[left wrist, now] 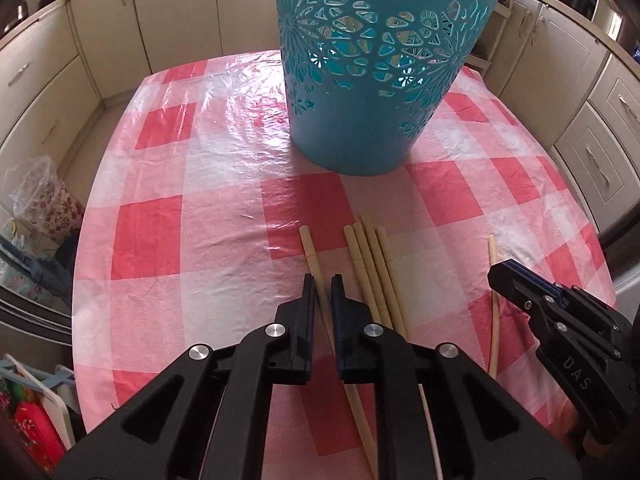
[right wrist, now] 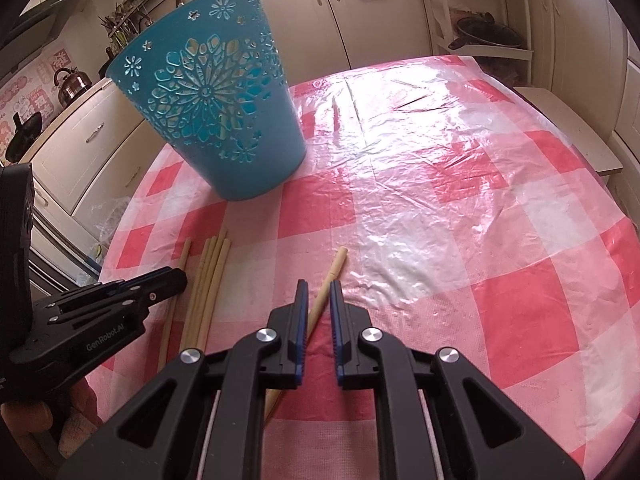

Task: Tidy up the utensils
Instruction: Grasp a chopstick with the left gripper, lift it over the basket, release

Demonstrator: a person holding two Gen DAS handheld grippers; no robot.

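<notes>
Several pale wooden chopsticks lie on the red-and-white checked tablecloth (left wrist: 192,240). My left gripper (left wrist: 323,280) is open, its fingers on either side of one single chopstick (left wrist: 310,250). A bundle of chopsticks (left wrist: 372,264) lies just right of it. My right gripper (right wrist: 319,285) is open, its fingers on either side of another lone chopstick (right wrist: 334,270); it also shows in the left wrist view (left wrist: 493,256). A teal cut-out bucket (left wrist: 372,68) stands upright beyond the chopsticks, also in the right wrist view (right wrist: 216,112).
The round table is ringed by cream kitchen cabinets (left wrist: 52,92). A bag with floral contents (left wrist: 44,196) sits on the floor at left. A kettle (right wrist: 74,82) and pans stand on the counter. A shelf rack (right wrist: 488,28) stands behind the table.
</notes>
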